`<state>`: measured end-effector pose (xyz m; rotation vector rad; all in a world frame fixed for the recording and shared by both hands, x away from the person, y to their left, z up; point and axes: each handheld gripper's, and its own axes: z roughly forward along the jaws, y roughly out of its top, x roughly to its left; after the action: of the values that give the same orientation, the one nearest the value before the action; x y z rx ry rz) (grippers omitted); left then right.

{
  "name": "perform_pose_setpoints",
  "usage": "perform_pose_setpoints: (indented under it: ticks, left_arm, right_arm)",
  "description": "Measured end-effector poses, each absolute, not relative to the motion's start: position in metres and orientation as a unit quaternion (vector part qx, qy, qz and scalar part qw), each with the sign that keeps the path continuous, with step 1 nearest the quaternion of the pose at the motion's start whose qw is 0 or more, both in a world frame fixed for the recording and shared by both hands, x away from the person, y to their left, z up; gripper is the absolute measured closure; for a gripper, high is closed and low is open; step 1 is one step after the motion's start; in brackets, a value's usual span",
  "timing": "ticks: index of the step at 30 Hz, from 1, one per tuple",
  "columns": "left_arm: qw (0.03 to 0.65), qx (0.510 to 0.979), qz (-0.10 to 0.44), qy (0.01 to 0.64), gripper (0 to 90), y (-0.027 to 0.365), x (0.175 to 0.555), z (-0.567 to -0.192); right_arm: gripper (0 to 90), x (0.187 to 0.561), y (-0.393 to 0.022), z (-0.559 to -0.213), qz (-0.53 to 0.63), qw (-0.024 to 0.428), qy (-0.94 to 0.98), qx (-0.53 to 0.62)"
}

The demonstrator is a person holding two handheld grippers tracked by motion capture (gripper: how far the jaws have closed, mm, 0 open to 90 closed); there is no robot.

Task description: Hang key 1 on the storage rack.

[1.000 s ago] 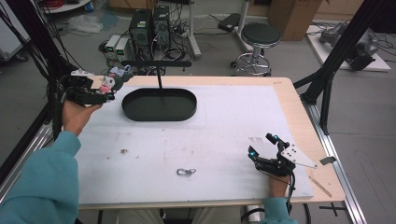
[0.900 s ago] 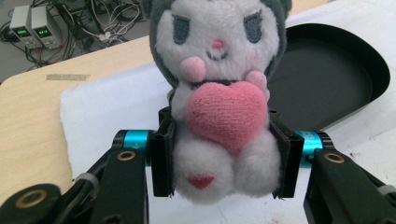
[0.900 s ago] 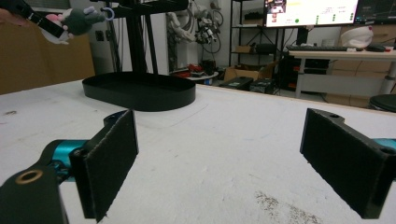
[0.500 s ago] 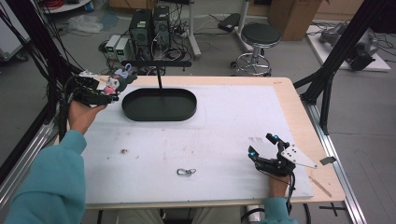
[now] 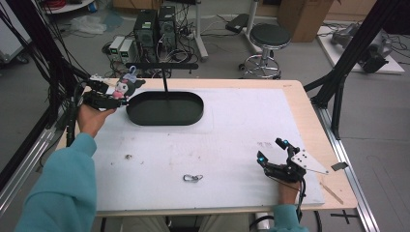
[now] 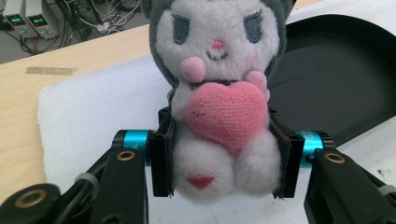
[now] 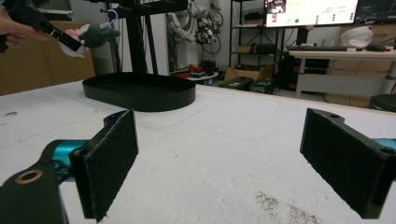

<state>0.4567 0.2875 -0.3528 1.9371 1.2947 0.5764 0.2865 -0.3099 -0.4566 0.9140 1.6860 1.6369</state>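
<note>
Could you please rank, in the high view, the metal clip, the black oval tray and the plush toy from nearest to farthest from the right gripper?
From the right gripper:
1. Metal clip, on the white mat to its left.
2. Black oval tray, at the table's far side.
3. Plush toy, held in the left gripper at the far left corner.

**Black grippers, teal sleeves**

Both arms wear loose teal sleeves (image 5: 58, 188). The left gripper (image 6: 219, 154) has black linked arms with brass-coloured rivets, bright blue metal collars, and flat black padded jaws. The right gripper (image 5: 271, 154) matches it, showing blue tips, a grey three-cornered plate (image 5: 309, 162) with small holes on top, and a black cable trailing below.
</note>
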Motion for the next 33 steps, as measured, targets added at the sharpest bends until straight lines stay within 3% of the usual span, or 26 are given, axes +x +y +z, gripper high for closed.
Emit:
perform_pose_setpoints:
  ticks: [5, 9, 10, 12, 14, 19, 33]
  left_arm:
    - [0.365, 0.752, 0.219, 0.503, 50.5, 0.287, 0.458, -0.355]
    - [0.368, 0.763, 0.206, 0.491, 43.3, 0.288, 0.458, -0.357]
    - [0.37, 0.768, 0.205, 0.48, 38.7, 0.288, 0.458, -0.357]
    - [0.385, 0.764, 0.201, 0.477, 16.4, 0.289, 0.458, -0.357]
    - [0.407, 0.748, 0.225, 0.474, 3.0, 0.288, 0.455, -0.355]
    - [0.439, 0.752, 0.26, 0.417, 1.7, 0.289, 0.445, -0.343]
    - [0.535, 0.729, 0.255, 0.343, 1.7, 0.302, 0.403, -0.317]
  right_arm:
    - [10.7, 0.287, -0.31, -0.457, 0.619, 0.306, 0.636, 0.345]
    - [10.7, 0.287, -0.31, -0.457, 0.62, 0.307, 0.636, 0.343]
    - [10.7, 0.287, -0.31, -0.457, 0.619, 0.306, 0.636, 0.345]
    - [10.7, 0.287, -0.31, -0.457, 0.619, 0.306, 0.636, 0.345]
    - [10.7, 0.287, -0.31, -0.457, 0.619, 0.306, 0.636, 0.345]
    - [10.7, 0.287, -0.31, -0.457, 0.619, 0.308, 0.636, 0.343]
    - [10.7, 0.287, -0.309, -0.456, 0.617, 0.303, 0.637, 0.349]
